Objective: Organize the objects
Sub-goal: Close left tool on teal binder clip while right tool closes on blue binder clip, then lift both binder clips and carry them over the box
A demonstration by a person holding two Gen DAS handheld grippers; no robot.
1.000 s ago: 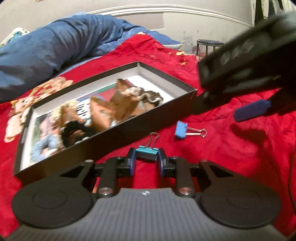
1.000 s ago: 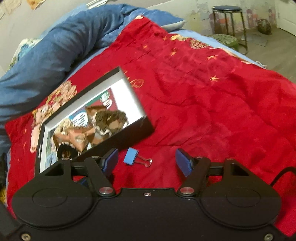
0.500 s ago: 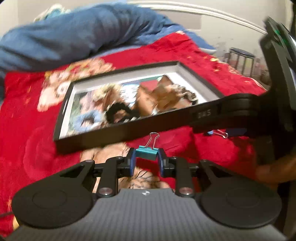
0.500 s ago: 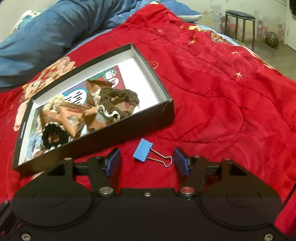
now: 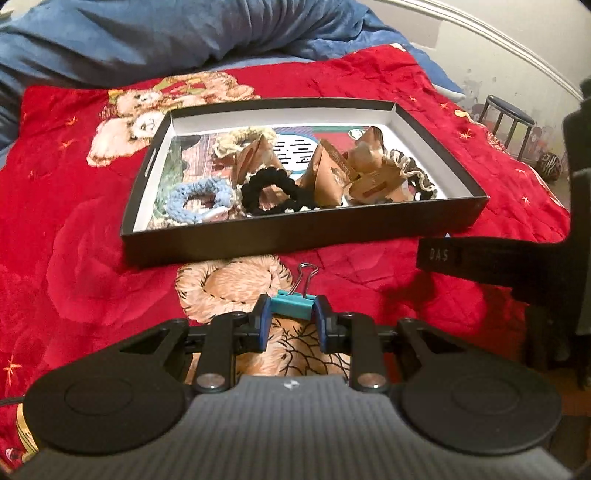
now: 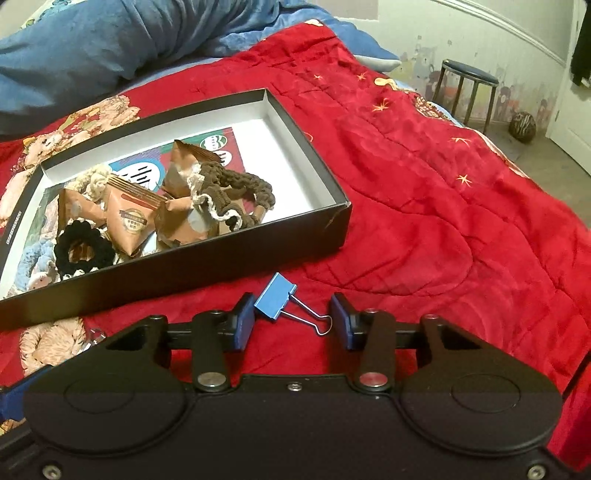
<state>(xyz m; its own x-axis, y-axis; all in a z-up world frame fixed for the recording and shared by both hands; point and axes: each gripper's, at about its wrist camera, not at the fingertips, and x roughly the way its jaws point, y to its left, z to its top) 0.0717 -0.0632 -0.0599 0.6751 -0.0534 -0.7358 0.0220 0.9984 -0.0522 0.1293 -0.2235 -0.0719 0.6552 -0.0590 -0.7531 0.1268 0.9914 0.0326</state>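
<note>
A shallow black box [image 5: 303,232] [image 6: 207,266] lies on the red bedspread, holding scrunchies and brown paper packets. My left gripper [image 5: 291,315] is shut on a teal binder clip [image 5: 293,303], held just in front of the box's near wall, its wire handle pointing up. A blue binder clip [image 6: 275,296] lies on the bedspread near the box's right corner. My right gripper [image 6: 291,317] straddles it and its jaws are closing; the left pad is at the clip's body, the right pad near the wire handle, neither clearly pressing. The right gripper's body shows at the left wrist view's right edge.
A blue duvet [image 5: 166,33] [image 6: 110,40] is bunched behind the box. Beyond the bed's far right stand a round stool [image 6: 469,85] and a dark ball [image 6: 522,125] on the floor. Red bedspread [image 6: 443,206] stretches to the right of the box.
The right gripper's jaws have narrowed around the blue clip and moved closer to it. The left gripper, still holding the teal clip, has rolled and shifted so the box now sits squarely ahead.
</note>
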